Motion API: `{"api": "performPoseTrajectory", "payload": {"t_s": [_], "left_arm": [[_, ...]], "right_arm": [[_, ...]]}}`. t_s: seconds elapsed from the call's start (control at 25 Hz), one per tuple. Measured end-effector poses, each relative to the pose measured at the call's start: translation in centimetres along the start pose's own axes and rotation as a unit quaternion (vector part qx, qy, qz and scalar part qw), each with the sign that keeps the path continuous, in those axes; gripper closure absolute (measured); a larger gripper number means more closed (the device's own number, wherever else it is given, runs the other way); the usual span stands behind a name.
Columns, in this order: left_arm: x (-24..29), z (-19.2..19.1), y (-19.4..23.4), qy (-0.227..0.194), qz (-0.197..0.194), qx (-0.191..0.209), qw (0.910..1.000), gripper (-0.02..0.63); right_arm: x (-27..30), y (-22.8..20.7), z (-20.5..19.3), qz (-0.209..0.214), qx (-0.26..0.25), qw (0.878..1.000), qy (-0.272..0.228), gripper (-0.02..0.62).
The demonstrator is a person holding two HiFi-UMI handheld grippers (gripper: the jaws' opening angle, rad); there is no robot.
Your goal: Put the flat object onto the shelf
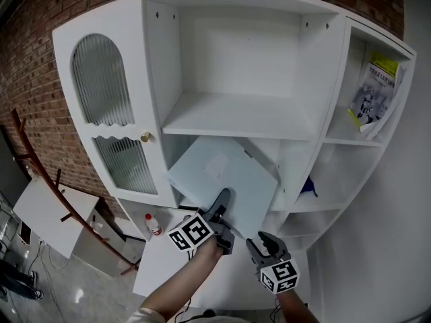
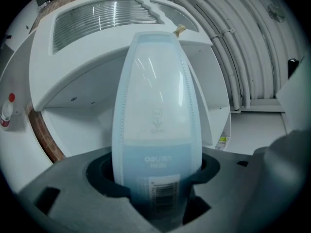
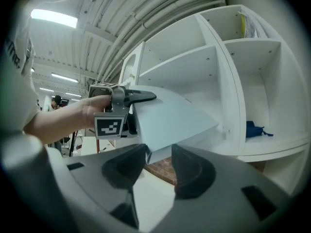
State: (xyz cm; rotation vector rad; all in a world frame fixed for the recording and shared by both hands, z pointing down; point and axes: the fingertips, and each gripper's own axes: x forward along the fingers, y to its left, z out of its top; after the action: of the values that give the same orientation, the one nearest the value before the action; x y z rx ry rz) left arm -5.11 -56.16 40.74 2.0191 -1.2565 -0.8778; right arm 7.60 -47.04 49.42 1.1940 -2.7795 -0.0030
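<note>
While the flat object [image 1: 229,177], a pale blue folder, is held tilted before the cabinet [image 1: 101,113], its near edge is clamped in the left hand-held gripper [image 1: 221,204]. Its long axis is directed far and upward, toward the shelf [image 1: 236,120]. The right hand-held gripper [image 1: 259,242] is spread, grasping nothing, just beside the near right corner.

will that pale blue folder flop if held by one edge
Probably fairly stiff: held at one edge by the left gripper, the folder juts out flat, no visible sag. Its glossy plastic face looks slippery, so it may slide.
</note>
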Motion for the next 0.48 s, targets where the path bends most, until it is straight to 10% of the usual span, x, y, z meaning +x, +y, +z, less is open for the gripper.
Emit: {"api": "performPoseTrajectory", "payload": {"t_s": [0.48], "left_arm": [[0.8,-1.3,-0.3,0.105,-0.047,0.066,0.9912,0.257]], "right_arm": [[0.3,-2.2,0.5,-0.048,0.032,0.998,-0.029,0.479]]}}
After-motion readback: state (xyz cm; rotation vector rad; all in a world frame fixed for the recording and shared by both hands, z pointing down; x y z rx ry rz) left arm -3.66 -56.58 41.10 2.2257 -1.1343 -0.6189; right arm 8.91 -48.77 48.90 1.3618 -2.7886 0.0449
